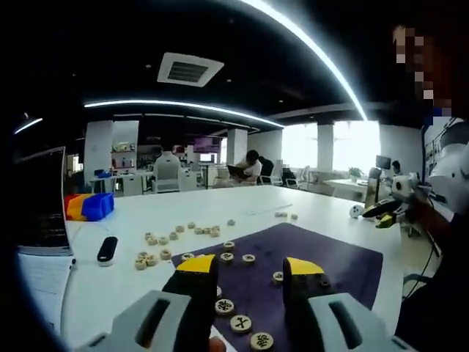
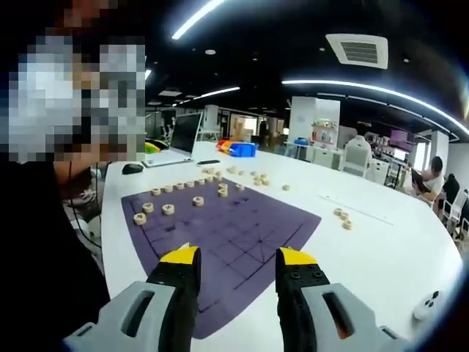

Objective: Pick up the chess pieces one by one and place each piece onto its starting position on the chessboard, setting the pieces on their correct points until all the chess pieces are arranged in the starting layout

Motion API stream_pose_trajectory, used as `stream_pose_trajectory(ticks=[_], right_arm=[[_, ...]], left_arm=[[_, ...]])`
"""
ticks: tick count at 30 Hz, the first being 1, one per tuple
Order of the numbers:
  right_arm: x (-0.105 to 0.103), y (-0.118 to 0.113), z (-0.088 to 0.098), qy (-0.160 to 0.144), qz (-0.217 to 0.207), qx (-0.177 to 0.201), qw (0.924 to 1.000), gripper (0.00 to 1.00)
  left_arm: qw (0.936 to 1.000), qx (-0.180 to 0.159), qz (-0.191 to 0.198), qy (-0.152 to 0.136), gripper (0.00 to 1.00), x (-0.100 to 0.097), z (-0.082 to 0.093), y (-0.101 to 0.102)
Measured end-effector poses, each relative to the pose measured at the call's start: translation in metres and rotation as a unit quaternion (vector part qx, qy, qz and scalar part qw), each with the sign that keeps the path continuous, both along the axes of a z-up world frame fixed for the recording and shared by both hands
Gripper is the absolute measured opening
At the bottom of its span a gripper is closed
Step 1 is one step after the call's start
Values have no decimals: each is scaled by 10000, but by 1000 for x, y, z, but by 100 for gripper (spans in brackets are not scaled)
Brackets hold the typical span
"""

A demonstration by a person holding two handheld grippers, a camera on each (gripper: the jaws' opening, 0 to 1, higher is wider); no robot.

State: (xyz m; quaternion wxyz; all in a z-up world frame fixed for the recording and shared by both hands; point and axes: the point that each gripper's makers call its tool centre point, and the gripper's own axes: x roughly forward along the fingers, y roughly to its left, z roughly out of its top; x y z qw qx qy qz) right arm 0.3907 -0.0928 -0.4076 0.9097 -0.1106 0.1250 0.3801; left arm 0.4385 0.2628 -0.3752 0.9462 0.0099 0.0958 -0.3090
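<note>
Laptop (image 1: 40, 202), remote (image 1: 107, 249) beside purple board (image 1: 344, 268).

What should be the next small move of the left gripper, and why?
Probably move the open, empty left gripper forward toward the loose chess pieces lying on the white table beside the purple chessboard; several pieces already stand on the board's near edge.

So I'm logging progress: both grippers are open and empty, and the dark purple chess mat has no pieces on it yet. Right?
Not quite. The mat already carries several pieces along one edge, as the right gripper view shows. The rest holds: the left gripper and right gripper are open and empty.
</note>
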Motion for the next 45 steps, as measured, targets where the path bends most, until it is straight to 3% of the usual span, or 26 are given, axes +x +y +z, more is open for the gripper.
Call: stream_pose_trajectory(ticks=[6,12,22,27,37,41,45], right_arm=[[0,-1,-2,17,-18,16,10000,41],[1,-3,-3,23,-45,13,10000,41],[1,-12,-8,59,-157,75,9998,41],[2,-16,-10,67,-196,96,9997,41],[2,-27,-14,102,-316,150,9993,41],[1,-28,-15,105,-347,186,9992,41],[0,-33,-16,115,-394,198,9990,41]], left_arm=[[9997,48,225,128,36,12,-7,7],[9995,169,250,129,37,24,-7,3],[9986,473,-5,221,37,61,-7,-26],[9967,719,-41,386,38,90,-19,-43],[9891,1190,-610,623,40,149,-35,-99],[9876,1183,-754,710,41,182,-39,-123],[9826,1459,-798,831,41,223,-55,-146]])
